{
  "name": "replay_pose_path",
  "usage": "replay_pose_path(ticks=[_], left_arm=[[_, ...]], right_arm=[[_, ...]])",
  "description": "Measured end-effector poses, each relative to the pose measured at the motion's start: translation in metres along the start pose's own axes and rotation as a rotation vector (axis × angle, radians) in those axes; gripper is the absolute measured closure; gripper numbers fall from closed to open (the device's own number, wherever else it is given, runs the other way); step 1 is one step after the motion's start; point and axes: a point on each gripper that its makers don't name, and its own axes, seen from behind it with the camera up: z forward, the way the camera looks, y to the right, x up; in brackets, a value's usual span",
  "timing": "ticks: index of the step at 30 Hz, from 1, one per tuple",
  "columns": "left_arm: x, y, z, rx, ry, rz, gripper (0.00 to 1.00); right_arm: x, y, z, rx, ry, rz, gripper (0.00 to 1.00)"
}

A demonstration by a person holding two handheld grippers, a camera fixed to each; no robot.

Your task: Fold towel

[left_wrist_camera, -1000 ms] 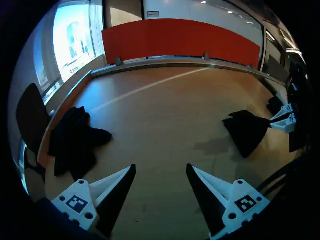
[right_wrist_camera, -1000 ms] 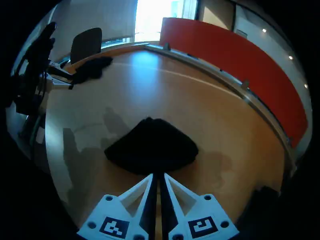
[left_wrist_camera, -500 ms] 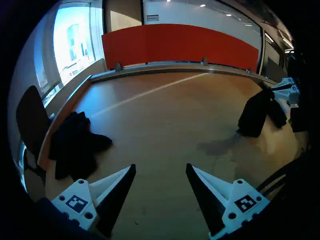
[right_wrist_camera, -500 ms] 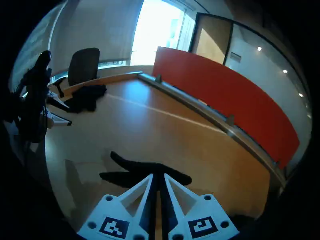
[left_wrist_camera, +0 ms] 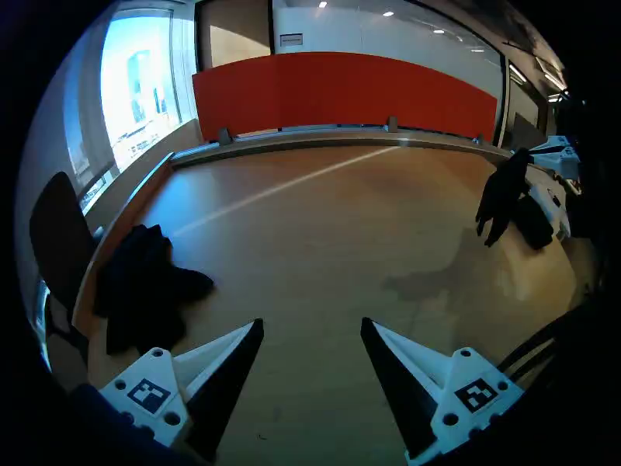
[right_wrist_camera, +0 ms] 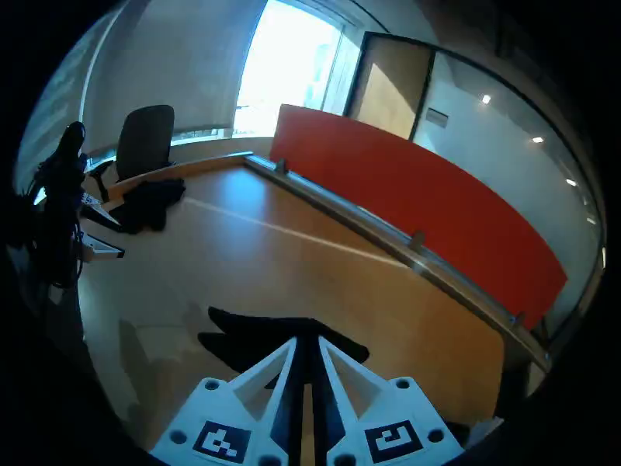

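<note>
A dark towel (right_wrist_camera: 241,342) hangs from my right gripper (right_wrist_camera: 307,343), whose fingers are shut on its top edge. In the left gripper view the same towel (left_wrist_camera: 499,196) dangles clear above the wooden table (left_wrist_camera: 310,225) at the far right, under the right gripper (left_wrist_camera: 555,155). My left gripper (left_wrist_camera: 310,346) stands open low over the table's near side, with nothing between its fingers. In the right gripper view the left gripper (right_wrist_camera: 97,233) sits far off at the left, held by a dark-sleeved hand.
A heap of dark cloth (left_wrist_camera: 143,283) lies near the table's left edge, also in the right gripper view (right_wrist_camera: 147,203). Another dark item (left_wrist_camera: 536,224) lies beneath the hanging towel. A red partition (left_wrist_camera: 341,89) lines the far edge. A black chair (right_wrist_camera: 143,140) stands beyond.
My right gripper has risen with the towel, which came off the table and now hangs narrow. The left gripper has stayed open and almost still.
</note>
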Motion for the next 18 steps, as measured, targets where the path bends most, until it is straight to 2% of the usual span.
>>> replay_pose_path(ticks=[18], left_arm=[[0.005, 0.003, 0.005, -0.002, -0.002, 0.012, 0.07]], right_arm=[[-0.004, 0.064, -0.017, -0.075, 0.000, 0.042, 0.95]])
